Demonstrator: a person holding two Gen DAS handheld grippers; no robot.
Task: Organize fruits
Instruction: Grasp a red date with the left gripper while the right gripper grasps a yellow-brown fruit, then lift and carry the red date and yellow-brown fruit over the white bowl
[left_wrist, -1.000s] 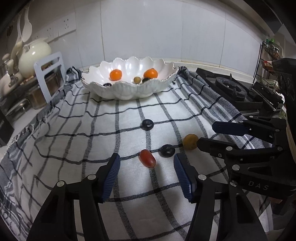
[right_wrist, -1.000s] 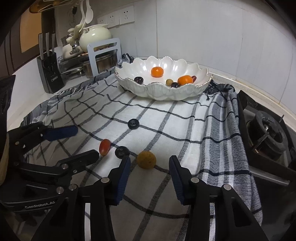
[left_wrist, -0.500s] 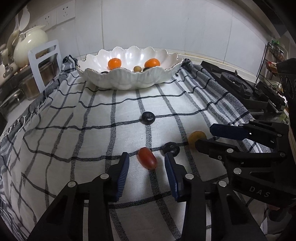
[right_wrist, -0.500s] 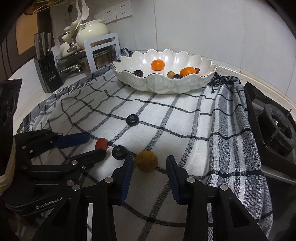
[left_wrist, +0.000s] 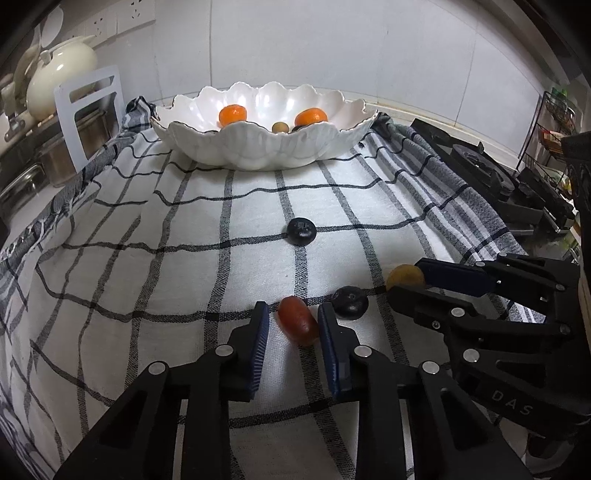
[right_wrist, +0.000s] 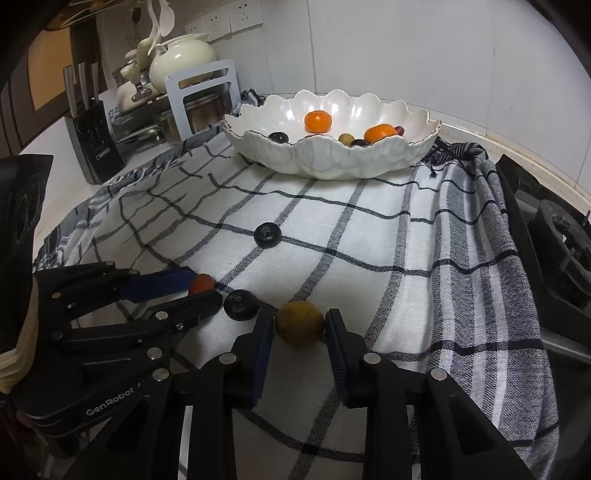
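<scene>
Pick step: left tongs (left_wrist: 291, 325) closing around red grape (left_wrist: 298, 325), right tongs (right_wrist: 299, 328) closing around yellow fruit (right_wrist: 300, 322); neither visibly clenched. Next: lift both to bowl (right_wrist: 332, 162), 12 o'clock.

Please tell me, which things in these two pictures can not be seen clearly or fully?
- White bowl, left wrist view: its near wall hides the fruit lying low inside.
- Red grape, right wrist view: mostly hidden behind the left gripper.
- Yellow-brown fruit, left wrist view: partly covered by the right gripper.
- Whether the pads fully press either fruit: unclear.
</scene>
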